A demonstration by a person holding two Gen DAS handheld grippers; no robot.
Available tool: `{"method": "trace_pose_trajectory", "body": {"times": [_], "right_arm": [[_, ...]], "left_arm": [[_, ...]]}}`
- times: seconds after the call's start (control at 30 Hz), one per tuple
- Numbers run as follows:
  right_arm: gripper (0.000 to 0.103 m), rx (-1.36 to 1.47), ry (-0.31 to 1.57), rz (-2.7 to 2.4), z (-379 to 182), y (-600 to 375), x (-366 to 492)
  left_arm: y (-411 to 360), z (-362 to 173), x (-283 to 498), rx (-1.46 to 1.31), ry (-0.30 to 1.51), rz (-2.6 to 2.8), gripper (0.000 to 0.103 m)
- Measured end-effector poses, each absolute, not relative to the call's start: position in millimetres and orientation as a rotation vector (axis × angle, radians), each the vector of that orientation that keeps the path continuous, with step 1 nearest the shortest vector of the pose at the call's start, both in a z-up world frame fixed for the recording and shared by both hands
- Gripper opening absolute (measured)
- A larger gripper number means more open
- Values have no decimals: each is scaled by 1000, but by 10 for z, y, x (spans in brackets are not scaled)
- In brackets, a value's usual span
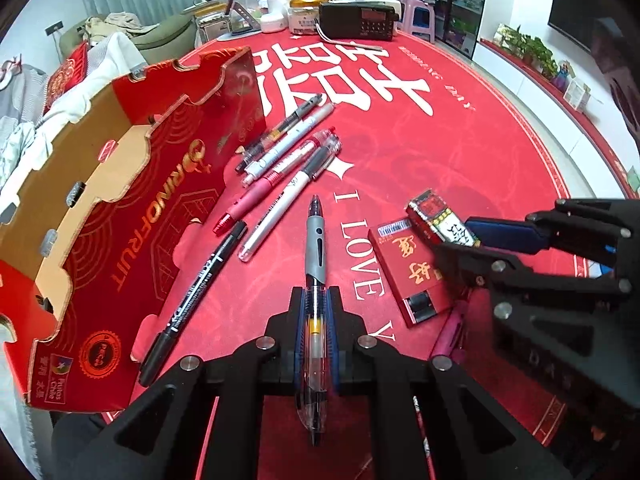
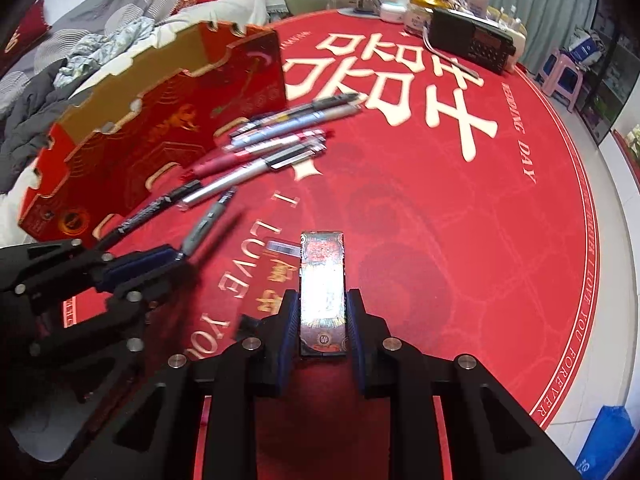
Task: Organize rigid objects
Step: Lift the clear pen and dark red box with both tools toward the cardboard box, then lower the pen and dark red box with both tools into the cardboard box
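Note:
My left gripper (image 1: 316, 312) is shut on a grey-grip clear pen (image 1: 315, 256) that points forward over the red table mat. It also shows at the left of the right wrist view (image 2: 176, 258). My right gripper (image 2: 323, 312) is shut on a small red patterned box (image 2: 322, 288), held above a flat red packet (image 1: 408, 268) on the mat. The right gripper shows in the left wrist view (image 1: 464, 236) with that box (image 1: 440, 216). Several pens (image 1: 288, 160) and a black marker (image 1: 192, 300) lie beside a red cardboard fruit box (image 1: 120, 208).
A black radio (image 1: 358, 20), jars and small containers stand at the table's far edge. A pink pen (image 1: 448, 332) lies near the flat red packet. A sofa with clothes lies beyond the table on the left. The round mat's (image 2: 480, 220) right half lies bare.

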State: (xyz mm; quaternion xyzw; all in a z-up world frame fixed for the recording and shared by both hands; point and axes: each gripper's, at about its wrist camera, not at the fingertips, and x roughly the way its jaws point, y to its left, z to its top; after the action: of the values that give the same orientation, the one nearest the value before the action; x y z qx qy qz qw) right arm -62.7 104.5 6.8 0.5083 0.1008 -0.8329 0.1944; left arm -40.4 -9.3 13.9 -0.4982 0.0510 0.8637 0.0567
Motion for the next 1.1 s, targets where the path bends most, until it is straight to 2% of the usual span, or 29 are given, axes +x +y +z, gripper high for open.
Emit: {"method": "trace_pose_trajectory", "body": {"times": [0.43, 0.67, 1.1], "right_arm": [[25, 1294, 159, -2314, 464, 880, -639], [25, 1169, 170, -2296, 804, 576, -641], [25, 1118, 219, -2229, 946, 31, -703]], "left_arm": [[-399, 612, -408, -1440, -64, 2732, 10], [-671, 809, -442, -1435, -122, 2814, 10], [-1257, 890, -433, -1445, -263, 2918, 10]]}}
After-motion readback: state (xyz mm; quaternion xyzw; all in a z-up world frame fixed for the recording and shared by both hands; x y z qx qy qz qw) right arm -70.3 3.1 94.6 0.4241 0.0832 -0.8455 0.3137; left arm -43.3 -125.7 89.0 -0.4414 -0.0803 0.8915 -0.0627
